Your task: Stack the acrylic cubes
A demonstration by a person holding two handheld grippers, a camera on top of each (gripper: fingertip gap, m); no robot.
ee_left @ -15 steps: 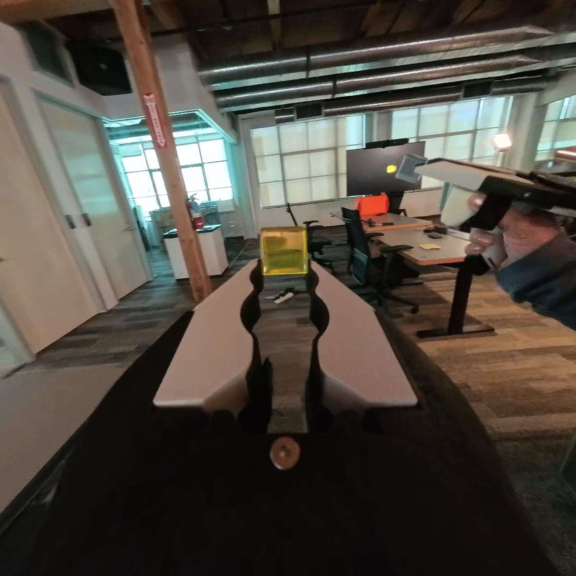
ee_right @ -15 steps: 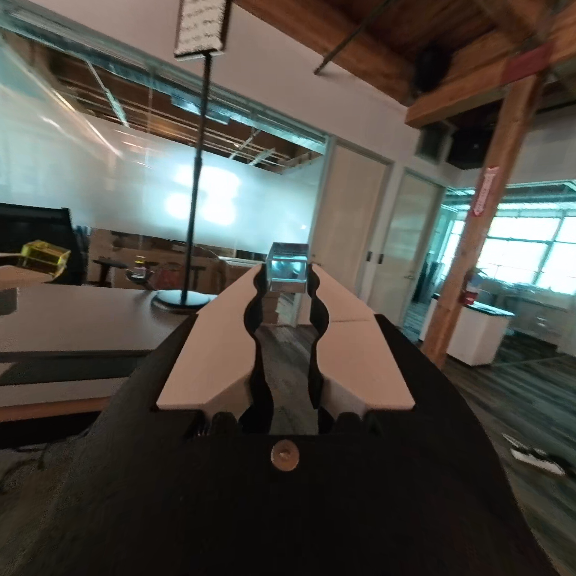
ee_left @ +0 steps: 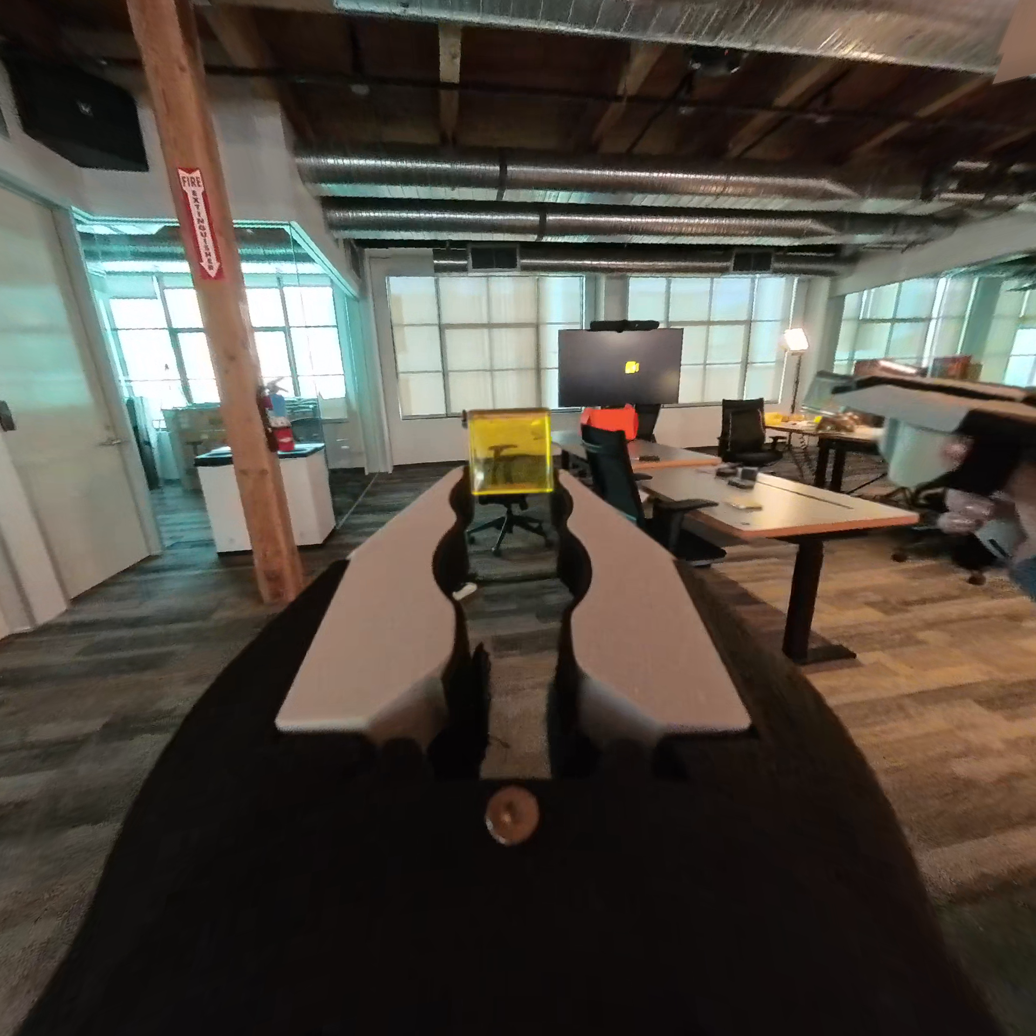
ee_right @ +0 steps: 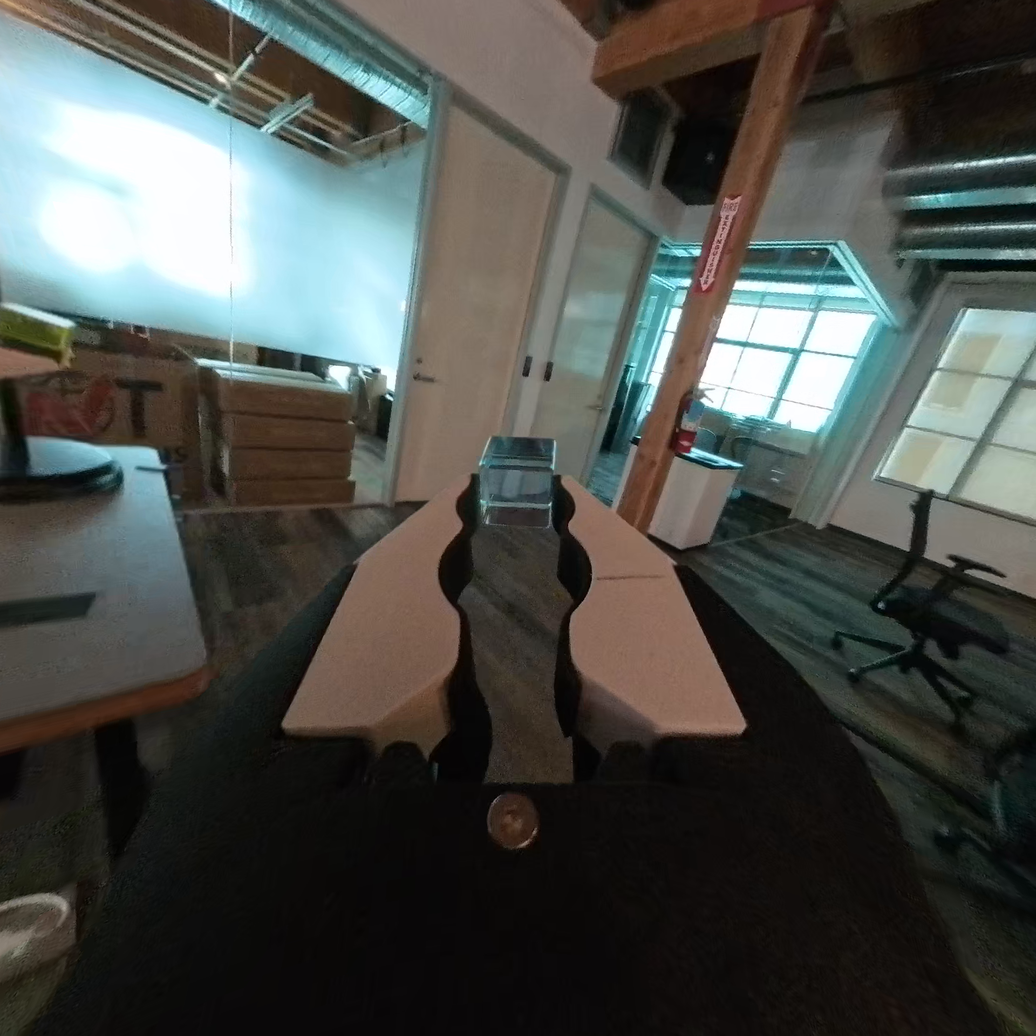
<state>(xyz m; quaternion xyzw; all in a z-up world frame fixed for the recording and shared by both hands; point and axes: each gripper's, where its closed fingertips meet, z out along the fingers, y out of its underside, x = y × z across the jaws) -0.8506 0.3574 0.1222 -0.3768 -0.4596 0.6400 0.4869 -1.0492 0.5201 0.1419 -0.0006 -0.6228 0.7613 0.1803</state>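
Off to the right past the jaws there's a long desk (ee_left: 796,507) with a few small dark gadgets (ee_left: 743,477) on it. Left of the other jaws, another desk (ee_right: 84,588) carries a round black stand base (ee_right: 56,468).

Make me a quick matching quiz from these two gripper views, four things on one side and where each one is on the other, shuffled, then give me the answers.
Things:
1. yellow cube
2. clear cube
3. fire extinguisher
4. dark screen

Places:
A. beside the wooden post
B. clamped at the left gripper tips
C. before the far windows
D. clamped at the right gripper tips

Pairs: 1-B, 2-D, 3-A, 4-C
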